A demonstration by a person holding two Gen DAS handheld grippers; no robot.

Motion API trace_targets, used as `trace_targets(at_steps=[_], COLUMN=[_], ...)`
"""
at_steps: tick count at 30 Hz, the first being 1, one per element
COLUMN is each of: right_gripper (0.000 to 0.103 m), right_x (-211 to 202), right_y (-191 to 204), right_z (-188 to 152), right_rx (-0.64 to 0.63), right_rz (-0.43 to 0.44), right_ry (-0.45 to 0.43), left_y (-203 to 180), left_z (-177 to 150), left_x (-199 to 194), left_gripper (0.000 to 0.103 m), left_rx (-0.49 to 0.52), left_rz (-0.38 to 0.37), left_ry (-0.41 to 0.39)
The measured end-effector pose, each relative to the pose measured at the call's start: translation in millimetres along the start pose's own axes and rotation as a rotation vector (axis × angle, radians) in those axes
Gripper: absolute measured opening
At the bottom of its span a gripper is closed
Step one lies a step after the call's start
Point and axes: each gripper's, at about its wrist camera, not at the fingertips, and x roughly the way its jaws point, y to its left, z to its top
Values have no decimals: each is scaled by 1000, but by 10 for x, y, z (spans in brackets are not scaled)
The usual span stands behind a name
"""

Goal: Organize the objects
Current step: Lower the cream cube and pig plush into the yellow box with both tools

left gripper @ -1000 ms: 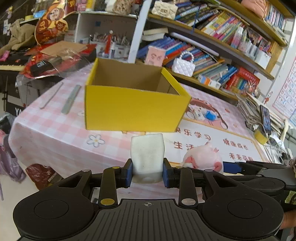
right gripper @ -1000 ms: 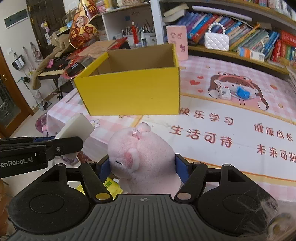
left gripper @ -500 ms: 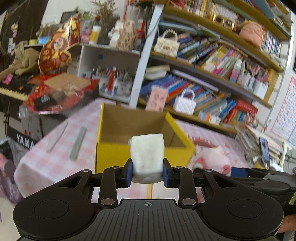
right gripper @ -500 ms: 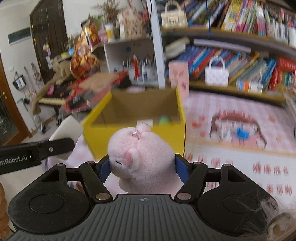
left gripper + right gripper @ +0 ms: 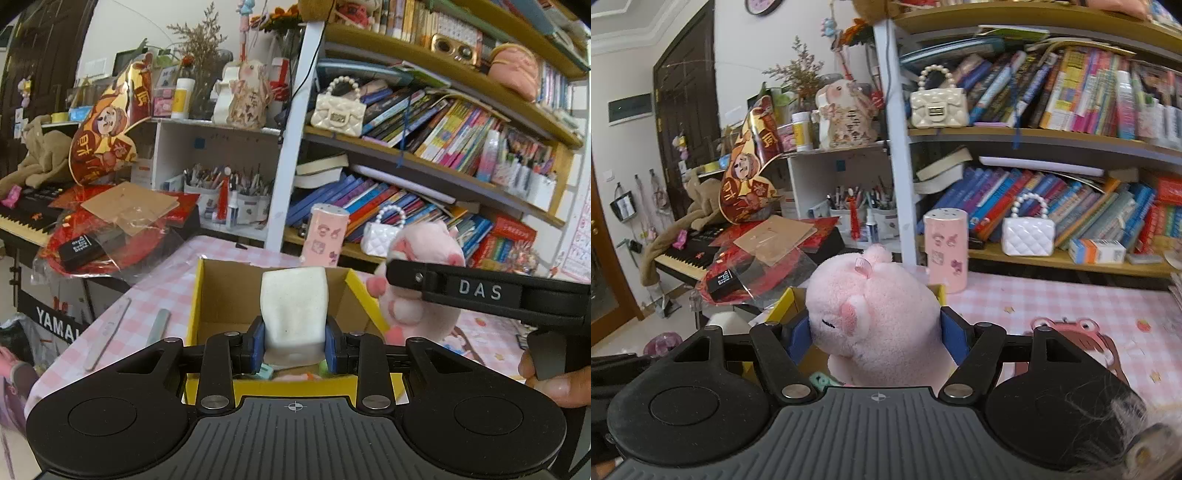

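My left gripper (image 5: 294, 349) is shut on a white foam block (image 5: 293, 310) and holds it over the open yellow cardboard box (image 5: 210, 295). Small items lie on the box floor, mostly hidden. My right gripper (image 5: 875, 338) is shut on a pink plush pig (image 5: 875, 317), held above the box's right rim (image 5: 786, 299). The pig (image 5: 417, 302) and the right gripper's finger (image 5: 480, 291) also show in the left wrist view, just right of the box. The white block's top (image 5: 726, 319) peeks out at the left of the right wrist view.
The box stands on a pink checked tablecloth (image 5: 147, 295) with two metal strips (image 5: 157, 325) to its left. A pink cylinder (image 5: 945, 251) and white handbag (image 5: 1028, 232) stand behind. Bookshelves (image 5: 443, 155) fill the back; a cluttered keyboard (image 5: 687, 258) is at the left.
Both grippers have risen and moved forward from in front of the box to above it. The block and pig stay gripped.
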Motion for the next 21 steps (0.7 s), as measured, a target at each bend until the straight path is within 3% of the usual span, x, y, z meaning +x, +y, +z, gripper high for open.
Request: trace_targets(at_steps=[8,21], right_gripper=[68,68], right_x=[624,1603], right_y=[-41,-121], right_z=[61,-96], right_rx=[-66,-155], right_rz=[59,144], right_ry=[59,312], left_y=[-33,-50], left_z=[-32,-145], left_x=[575,1169], left_gripper=[29,30], left_rx=[44,90], left_rz=[55,125], left_ry=[85,210])
